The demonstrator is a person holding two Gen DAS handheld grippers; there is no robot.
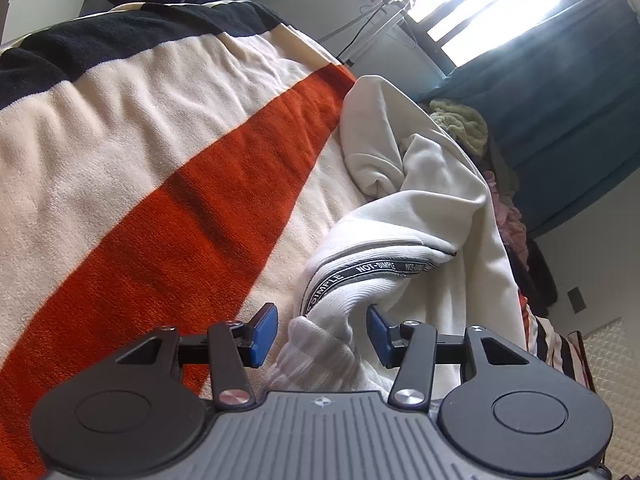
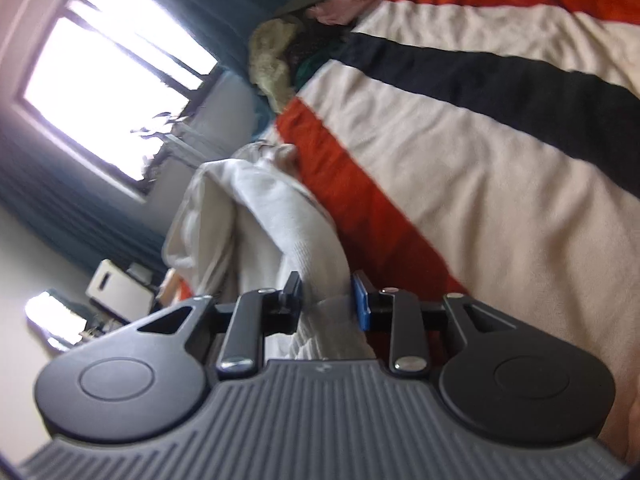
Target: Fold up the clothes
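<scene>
A white sweatshirt (image 1: 436, 200) with a black "NOT-SIMPLE" neck tape (image 1: 360, 270) lies bunched on the striped blanket (image 1: 160, 160). My left gripper (image 1: 322, 332) is open; the ribbed white hem (image 1: 320, 344) runs between its blue pads (image 1: 264, 334), with a gap showing on the left side. In the right wrist view the same sweatshirt (image 2: 256, 216) hangs in a thick roll, and my right gripper (image 2: 327, 300) is shut on its ribbed edge (image 2: 324, 280). The right view is blurred.
The blanket (image 2: 480, 140) has cream, orange and dark navy stripes. A pile of other clothes (image 1: 464, 128) sits at the bed's far side, and it shows as a pile of clothes (image 2: 280, 52) below blue curtains (image 1: 568, 92). A bright window (image 2: 104, 76) and a white box (image 2: 116, 288) lie beyond.
</scene>
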